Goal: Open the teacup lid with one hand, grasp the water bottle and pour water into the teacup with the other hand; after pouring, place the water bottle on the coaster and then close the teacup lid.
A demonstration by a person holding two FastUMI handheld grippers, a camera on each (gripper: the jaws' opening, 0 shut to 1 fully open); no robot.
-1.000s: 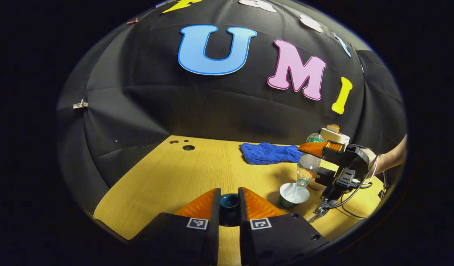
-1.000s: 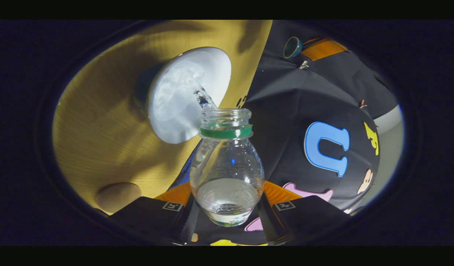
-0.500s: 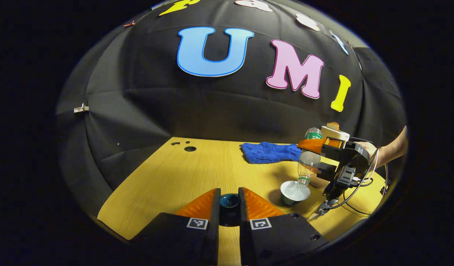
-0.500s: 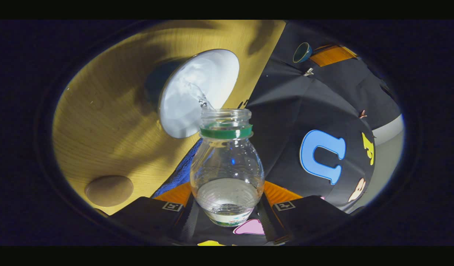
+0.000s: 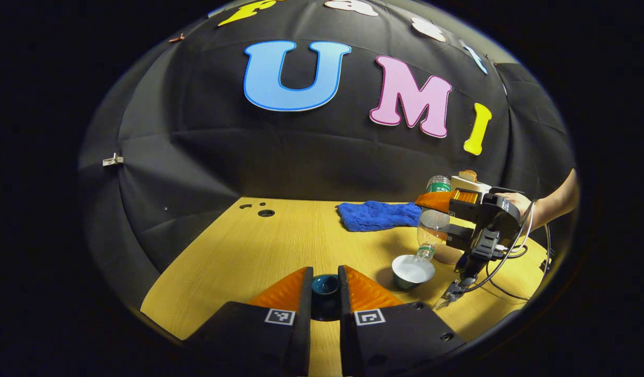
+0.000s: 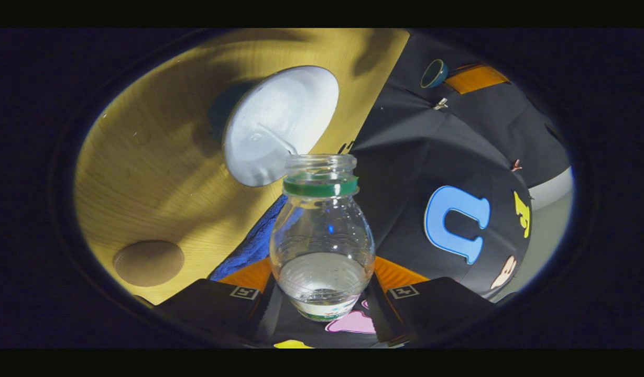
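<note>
In the left gripper view my left gripper [image 5: 325, 273] is shut on the small dark teal teacup lid [image 5: 325, 285], held above the table's near edge. To the right stands the teacup [image 5: 413, 271], white inside and holding water. In the right gripper view my right gripper [image 6: 322, 277] is shut on the clear water bottle [image 6: 322, 235], which is tilted mouth-down toward the teacup [image 6: 280, 125]. A thin stream runs from its mouth into the cup. The round brown coaster [image 6: 149, 263] lies on the table beside the cup.
A blue cloth [image 5: 377, 215] lies at the back of the wooden table [image 5: 280, 246]. A white container [image 5: 471, 183] stands behind the bottle [image 5: 432, 230]. A person's forearm [image 5: 555, 204] and cables [image 5: 502, 285] come in at the right edge.
The water stream has thinned to a trickle. The bottle's mouth has drawn back a little from the cup. My left gripper keeps the lid and has shifted only slightly.
</note>
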